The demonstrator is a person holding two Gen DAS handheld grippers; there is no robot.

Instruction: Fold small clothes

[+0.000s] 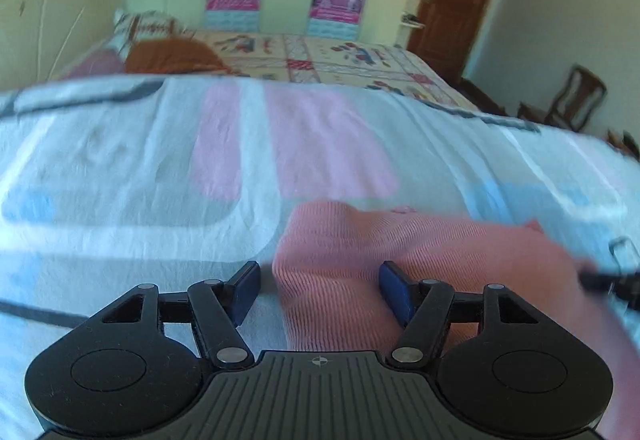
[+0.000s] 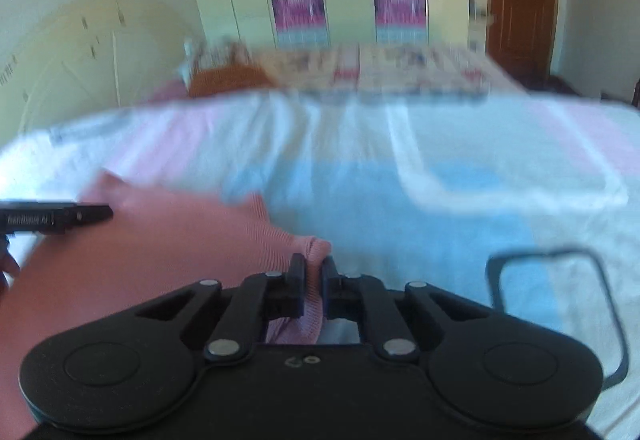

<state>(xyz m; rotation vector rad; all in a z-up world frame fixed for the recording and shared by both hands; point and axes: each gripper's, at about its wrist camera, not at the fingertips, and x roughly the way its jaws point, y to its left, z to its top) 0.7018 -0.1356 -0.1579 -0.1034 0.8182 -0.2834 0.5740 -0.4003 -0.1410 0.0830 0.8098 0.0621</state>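
your right gripper (image 2: 311,282) is clamped on the right corner of the pink ribbed garment (image 1: 420,260) on the bed sheet (image 1: 120,160), while your left gripper (image 1: 318,290) stands apart, straddling its left edge, ready to pinch.

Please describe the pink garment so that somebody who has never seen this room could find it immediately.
Look at the bed sheet, white with pale pink and blue blocks, that fills the foreground. At its near edge lies the pink garment, with the right claw shut on one corner. It alone is a solid salmon pink with fine ribbing, darker than the sheet's pastel patches.
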